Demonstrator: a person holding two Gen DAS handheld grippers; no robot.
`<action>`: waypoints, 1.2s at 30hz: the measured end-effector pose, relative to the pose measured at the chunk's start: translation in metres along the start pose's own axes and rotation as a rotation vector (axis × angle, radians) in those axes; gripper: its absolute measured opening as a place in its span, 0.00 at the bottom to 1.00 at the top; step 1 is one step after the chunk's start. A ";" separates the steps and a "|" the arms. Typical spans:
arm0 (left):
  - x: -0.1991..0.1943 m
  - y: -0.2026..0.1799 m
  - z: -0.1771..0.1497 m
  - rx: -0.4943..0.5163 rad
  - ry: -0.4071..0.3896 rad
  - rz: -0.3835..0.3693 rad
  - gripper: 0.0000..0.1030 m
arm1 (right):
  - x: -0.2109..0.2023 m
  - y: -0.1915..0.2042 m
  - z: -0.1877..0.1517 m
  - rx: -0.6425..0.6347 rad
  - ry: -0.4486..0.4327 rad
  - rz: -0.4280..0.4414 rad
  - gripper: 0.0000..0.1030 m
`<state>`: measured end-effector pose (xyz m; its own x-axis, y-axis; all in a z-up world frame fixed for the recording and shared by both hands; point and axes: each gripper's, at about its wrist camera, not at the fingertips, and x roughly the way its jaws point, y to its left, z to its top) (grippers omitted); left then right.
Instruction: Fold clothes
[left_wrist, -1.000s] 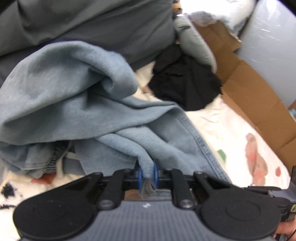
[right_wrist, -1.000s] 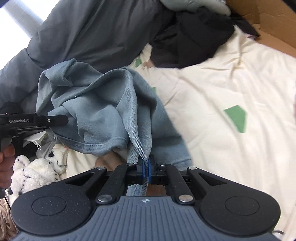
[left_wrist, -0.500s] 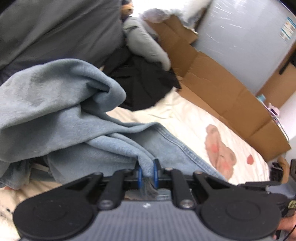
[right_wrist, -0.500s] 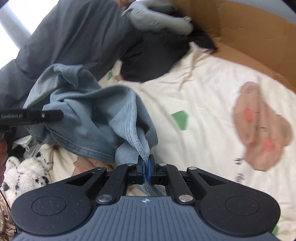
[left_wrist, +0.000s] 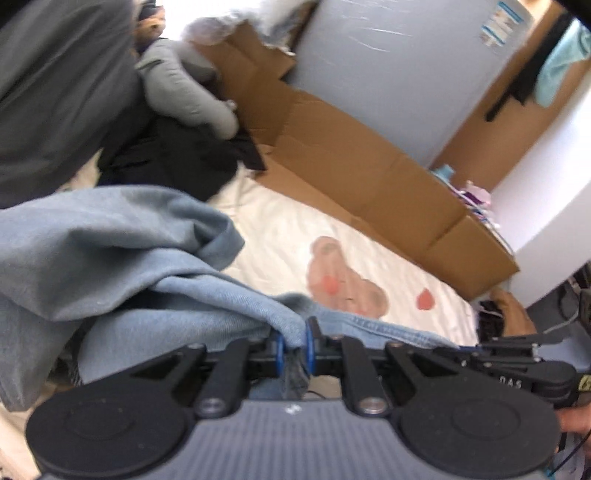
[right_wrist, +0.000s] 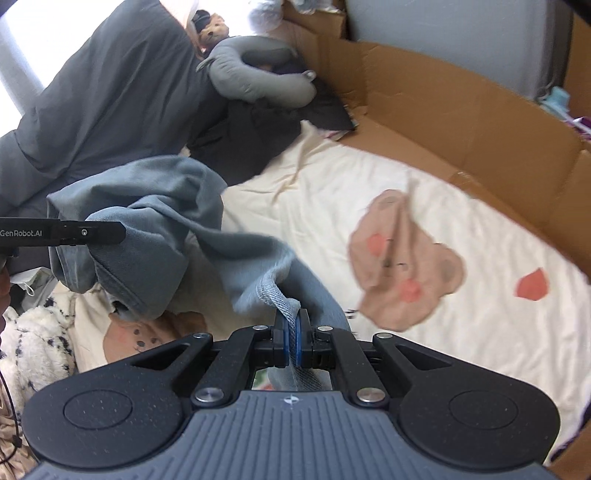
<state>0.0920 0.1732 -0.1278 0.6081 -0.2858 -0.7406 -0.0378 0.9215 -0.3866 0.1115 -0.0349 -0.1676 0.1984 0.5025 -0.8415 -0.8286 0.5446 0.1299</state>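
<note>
The left tool (left_wrist: 294, 345) pinches a fold of the light blue garment (left_wrist: 110, 251), and the right tool (right_wrist: 292, 341) pinches its stitched hem; the cloth hangs bunched between them above the cream bedsheet (right_wrist: 461, 332), near its left side. Only the right view shows the teddy bear (right_wrist: 212, 27) by the grey neck pillow (right_wrist: 258, 79) and the spotted plush (right_wrist: 33, 339) at near left. Only the left view shows the teal cloth (left_wrist: 561, 66) hanging far right. Both show the cardboard wall (left_wrist: 369, 173) and black clothes (right_wrist: 251, 136).
</note>
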 end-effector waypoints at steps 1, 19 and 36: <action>-0.001 -0.005 0.001 0.008 0.001 -0.011 0.11 | -0.007 -0.003 0.000 -0.005 -0.001 -0.008 0.01; -0.002 -0.121 -0.011 0.140 0.059 -0.197 0.11 | -0.127 -0.049 -0.005 -0.090 0.000 -0.121 0.01; -0.009 -0.199 -0.017 0.221 0.068 -0.296 0.11 | -0.205 -0.081 -0.029 -0.030 -0.055 -0.179 0.01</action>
<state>0.0804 -0.0123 -0.0537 0.5129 -0.5583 -0.6521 0.3081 0.8288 -0.4672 0.1233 -0.2015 -0.0207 0.3716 0.4359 -0.8197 -0.7925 0.6089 -0.0354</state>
